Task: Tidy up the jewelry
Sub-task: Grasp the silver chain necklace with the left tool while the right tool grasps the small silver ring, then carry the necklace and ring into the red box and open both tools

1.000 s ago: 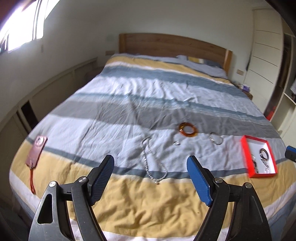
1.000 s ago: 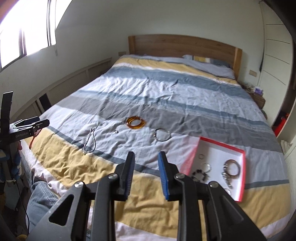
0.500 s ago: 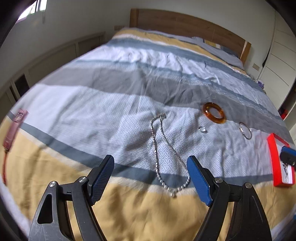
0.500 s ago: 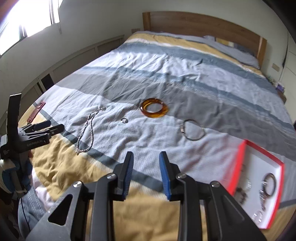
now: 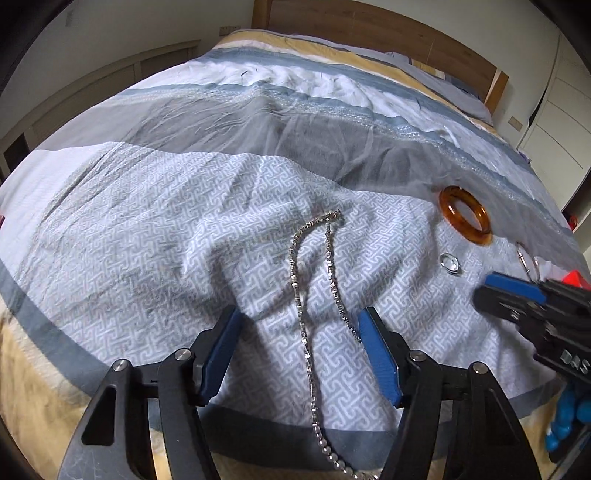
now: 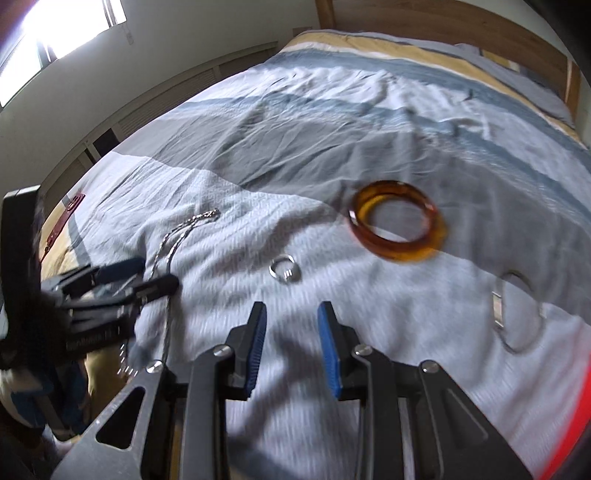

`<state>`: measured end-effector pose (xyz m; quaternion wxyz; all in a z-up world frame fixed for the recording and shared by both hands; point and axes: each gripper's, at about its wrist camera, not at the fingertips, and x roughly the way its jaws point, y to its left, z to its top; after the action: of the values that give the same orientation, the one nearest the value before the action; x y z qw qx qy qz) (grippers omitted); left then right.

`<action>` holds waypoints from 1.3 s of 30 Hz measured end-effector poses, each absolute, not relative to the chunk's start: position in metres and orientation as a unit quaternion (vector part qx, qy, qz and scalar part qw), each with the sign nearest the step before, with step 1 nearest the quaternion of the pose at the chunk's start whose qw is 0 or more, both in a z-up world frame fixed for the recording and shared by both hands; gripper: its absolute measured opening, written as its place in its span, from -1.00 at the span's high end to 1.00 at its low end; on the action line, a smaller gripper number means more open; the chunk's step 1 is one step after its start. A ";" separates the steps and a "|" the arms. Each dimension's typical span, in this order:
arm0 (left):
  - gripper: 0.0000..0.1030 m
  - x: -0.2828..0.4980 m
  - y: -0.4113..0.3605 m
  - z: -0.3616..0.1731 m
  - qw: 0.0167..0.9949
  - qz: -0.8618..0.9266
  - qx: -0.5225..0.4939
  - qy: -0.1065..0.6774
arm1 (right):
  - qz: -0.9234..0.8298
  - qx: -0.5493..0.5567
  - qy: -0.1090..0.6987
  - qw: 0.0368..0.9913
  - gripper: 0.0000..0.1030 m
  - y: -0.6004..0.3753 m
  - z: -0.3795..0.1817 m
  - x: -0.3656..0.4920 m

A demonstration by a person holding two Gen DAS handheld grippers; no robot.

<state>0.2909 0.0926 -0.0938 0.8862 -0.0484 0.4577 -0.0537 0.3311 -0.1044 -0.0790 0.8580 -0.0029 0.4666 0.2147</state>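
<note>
A silver chain necklace [image 5: 314, 295] lies on the patterned bedspread, running between the blue pads of my left gripper [image 5: 297, 323], which is open and low over it. It also shows in the right wrist view [image 6: 173, 240]. An amber bangle [image 6: 397, 225] lies ahead of my right gripper [image 6: 290, 317], which is open, narrowly, and empty. A small silver ring [image 6: 284, 269] lies just beyond its fingertips. A thin silver bracelet [image 6: 517, 310] lies to the right. The bangle [image 5: 465, 214] and ring [image 5: 450, 263] also show in the left wrist view.
The red edge of the jewelry tray [image 6: 569, 424] shows at the right border, blurred. A red strap-like item [image 6: 62, 218] lies near the bed's left edge. The wooden headboard [image 5: 369, 26] is far behind. The striped bedspread [image 5: 147, 221] is wrinkled.
Both grippers have moved forward and down toward the bed. The left now straddles the necklace. The right is close to the ring and bangle, and the tray has slid to the frame edge.
</note>
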 end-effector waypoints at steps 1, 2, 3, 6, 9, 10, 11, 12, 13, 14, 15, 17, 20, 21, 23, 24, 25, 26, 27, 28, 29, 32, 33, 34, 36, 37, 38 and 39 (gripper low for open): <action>-0.25 0.290 0.092 -0.095 0.888 -0.054 -0.048 0.455 | 0.217 -0.003 0.467 0.857 0.47 -0.101 -0.084 0.337; -0.23 0.290 0.092 -0.096 0.889 -0.054 -0.048 0.453 | 0.220 -0.002 0.466 0.857 0.46 -0.099 -0.088 0.342; -0.22 0.290 0.092 -0.097 0.890 -0.054 -0.048 0.451 | 0.222 -0.002 0.465 0.857 0.46 -0.097 -0.091 0.346; -0.07 0.290 0.091 -0.100 0.892 -0.051 -0.046 0.447 | 0.228 0.000 0.458 0.859 0.46 -0.092 -0.096 0.355; 0.37 0.292 0.089 -0.100 0.893 -0.051 -0.041 0.445 | 0.238 -0.004 0.456 0.858 0.46 -0.087 -0.098 0.359; 0.58 0.292 0.088 -0.100 0.893 -0.056 -0.040 0.445 | 0.240 -0.009 0.455 0.858 0.48 -0.085 -0.098 0.358; 0.75 0.293 0.087 -0.100 0.892 -0.059 -0.038 0.446 | 0.240 -0.014 0.454 0.858 0.49 -0.083 -0.099 0.356; 0.80 0.292 0.084 -0.100 0.892 -0.061 -0.030 0.447 | 0.241 -0.015 0.454 0.858 0.52 -0.082 -0.099 0.355; 0.88 0.292 0.082 -0.100 0.893 -0.062 -0.023 0.446 | 0.242 -0.014 0.454 0.857 0.64 -0.081 -0.098 0.354; 0.94 0.291 0.080 -0.099 0.893 -0.063 -0.019 0.446 | 0.243 -0.013 0.455 0.857 0.67 -0.081 -0.098 0.352; 0.95 0.290 0.079 -0.098 0.893 -0.064 -0.018 0.446 | 0.241 -0.012 0.454 0.858 0.67 -0.082 -0.096 0.349; 0.96 0.287 0.079 -0.094 0.892 -0.069 -0.021 0.446 | 0.241 -0.009 0.451 0.859 0.67 -0.084 -0.092 0.344; 0.96 0.280 0.077 -0.089 0.891 -0.071 -0.022 0.448 | 0.243 -0.008 0.445 0.862 0.68 -0.088 -0.082 0.334; 0.96 0.277 0.075 -0.086 0.891 -0.072 -0.019 0.447 | 0.242 -0.007 0.443 0.863 0.68 -0.090 -0.078 0.331; 0.96 0.270 0.071 -0.078 0.893 -0.072 -0.014 0.444 | 0.243 -0.001 0.436 0.867 0.68 -0.094 -0.068 0.323; 0.96 0.266 0.069 -0.074 0.894 -0.071 -0.011 0.442 | 0.243 0.001 0.433 0.868 0.68 -0.095 -0.064 0.319; 0.95 0.262 0.068 -0.070 0.895 -0.070 -0.011 0.441 | 0.242 0.002 0.430 0.870 0.68 -0.097 -0.059 0.315; 0.96 0.259 0.067 -0.065 0.896 -0.071 -0.012 0.439 | 0.242 0.006 0.426 0.872 0.68 -0.100 -0.053 0.308; 0.96 0.256 0.065 -0.061 0.896 -0.071 -0.011 0.437 | 0.242 0.008 0.424 0.873 0.68 -0.102 -0.049 0.303; 0.96 0.252 0.063 -0.055 0.898 -0.072 -0.008 0.434 | 0.242 0.009 0.421 0.874 0.68 -0.105 -0.044 0.297; 0.96 0.247 0.060 -0.049 0.899 -0.073 -0.006 0.431 | 0.241 0.011 0.417 0.876 0.68 -0.108 -0.037 0.289; 0.96 0.233 0.052 -0.032 0.903 -0.079 0.001 0.422 | 0.235 0.016 0.408 0.882 0.68 -0.119 -0.022 0.267; 0.96 0.228 0.049 -0.025 0.905 -0.083 0.003 0.417 | 0.232 0.017 0.405 0.884 0.68 -0.123 -0.016 0.260; 0.96 0.222 0.045 -0.016 0.907 -0.086 0.005 0.412 | 0.229 0.018 0.402 0.886 0.68 -0.127 -0.012 0.254; 0.96 0.215 0.036 -0.002 0.911 -0.093 0.011 0.401 | 0.219 0.020 0.394 0.892 0.68 -0.140 0.002 0.236; 0.96 0.211 0.031 0.004 0.913 -0.096 0.014 0.395 | 0.213 0.023 0.391 0.895 0.68 -0.147 0.007 0.228; 0.96 0.207 0.024 0.014 0.916 -0.104 0.015 0.386 | 0.207 0.025 0.389 0.898 0.68 -0.154 0.013 0.221; 0.96 0.204 0.018 0.020 0.918 -0.110 0.015 0.380 | 0.200 0.027 0.386 0.900 0.68 -0.162 0.018 0.213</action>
<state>0.2042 0.0180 0.0201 0.9181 0.0150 0.3804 -0.1099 0.2134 -0.1616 0.0185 0.9003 0.0265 0.3859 0.1996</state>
